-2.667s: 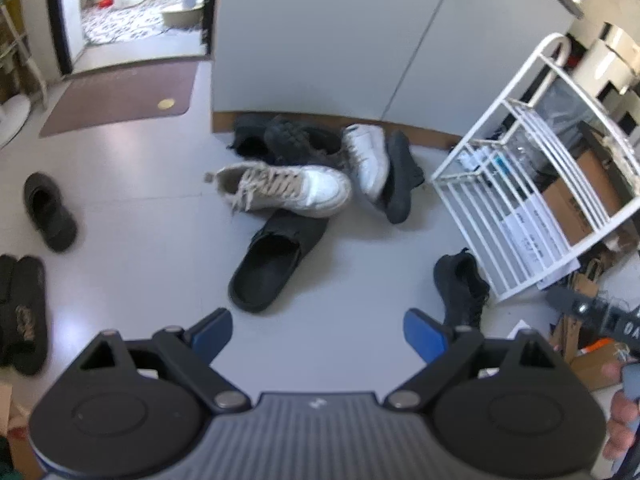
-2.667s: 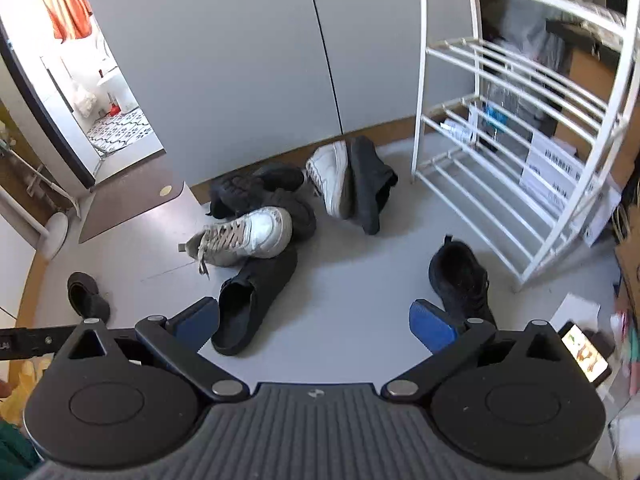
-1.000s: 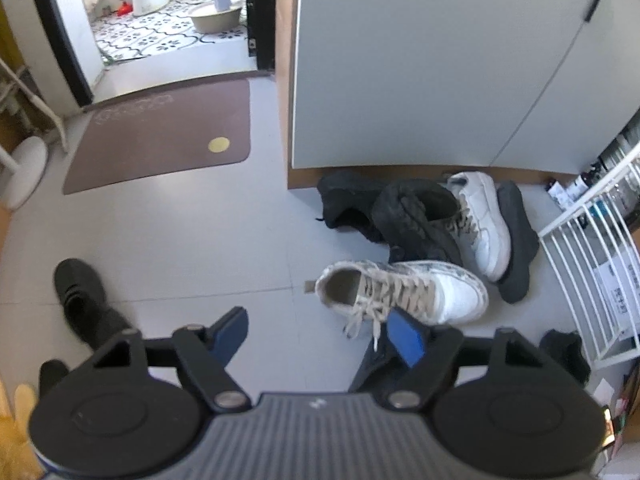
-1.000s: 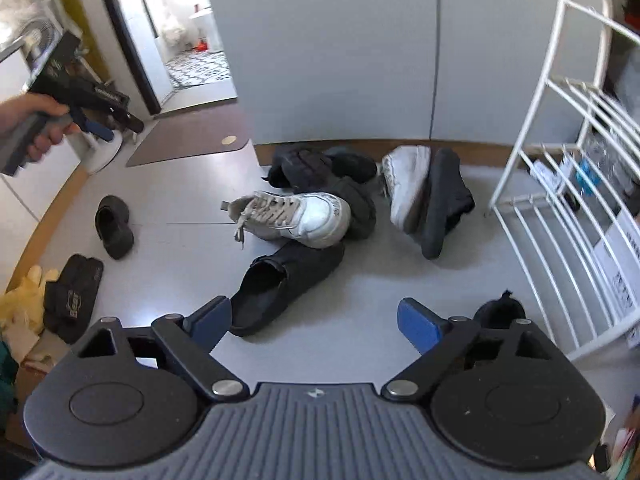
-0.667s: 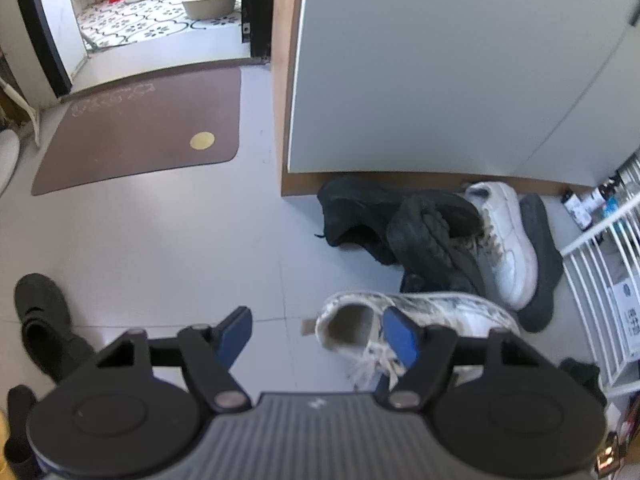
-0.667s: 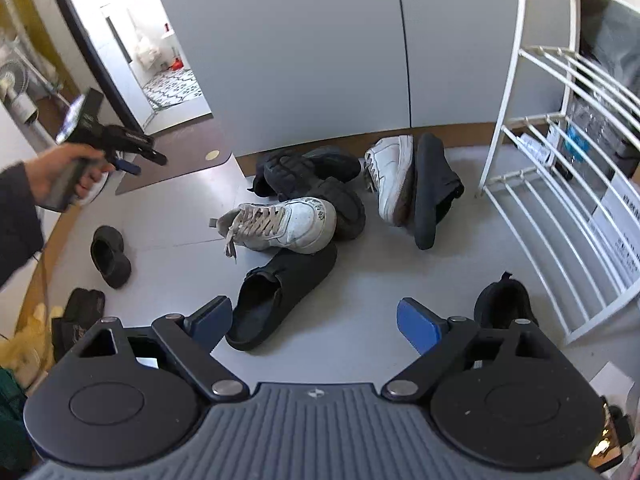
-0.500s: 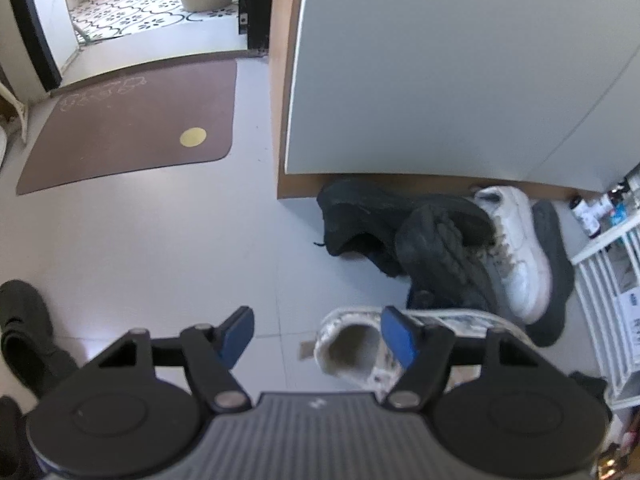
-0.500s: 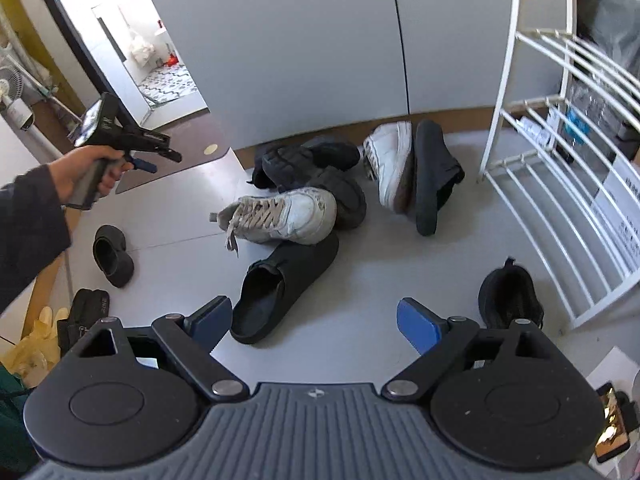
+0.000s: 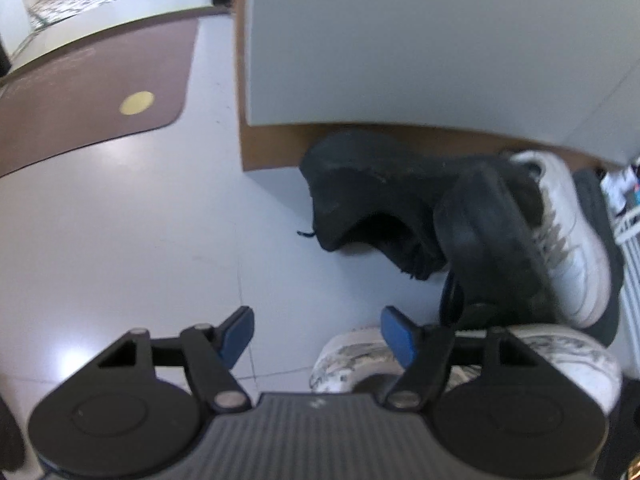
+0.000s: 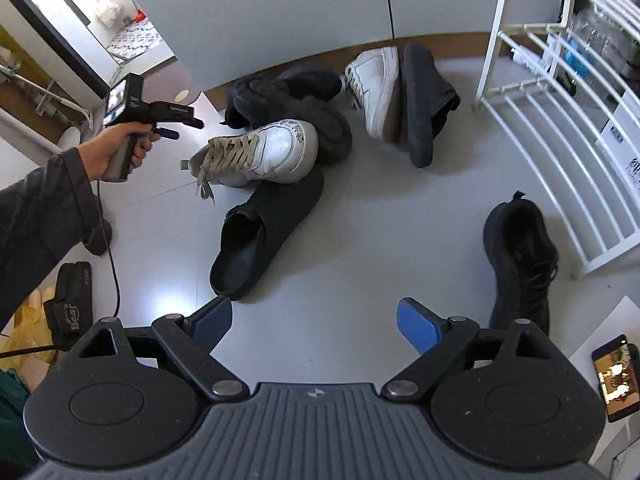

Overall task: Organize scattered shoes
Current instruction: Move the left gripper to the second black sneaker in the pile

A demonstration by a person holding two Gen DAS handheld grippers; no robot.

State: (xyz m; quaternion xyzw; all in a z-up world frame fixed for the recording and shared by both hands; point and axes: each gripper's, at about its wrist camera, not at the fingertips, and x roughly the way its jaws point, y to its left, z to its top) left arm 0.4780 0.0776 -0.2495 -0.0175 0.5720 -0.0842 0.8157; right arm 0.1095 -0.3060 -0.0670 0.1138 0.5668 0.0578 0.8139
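Your left gripper [image 9: 316, 334] hangs with fingers spread and empty just beside the heel of the white lace-up sneaker [image 10: 260, 152], which lies at centre left, long axis across the frame, toe pointing right. Your right gripper [image 10: 316, 326] is also spread wide, holding nothing.

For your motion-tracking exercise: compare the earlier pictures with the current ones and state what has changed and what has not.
The left gripper has come down close over the heel of the white laced sneaker; its jaws are open, pressing on nothing. The right gripper has dropped slightly, open and empty. The shoes and the white rack lie as before.
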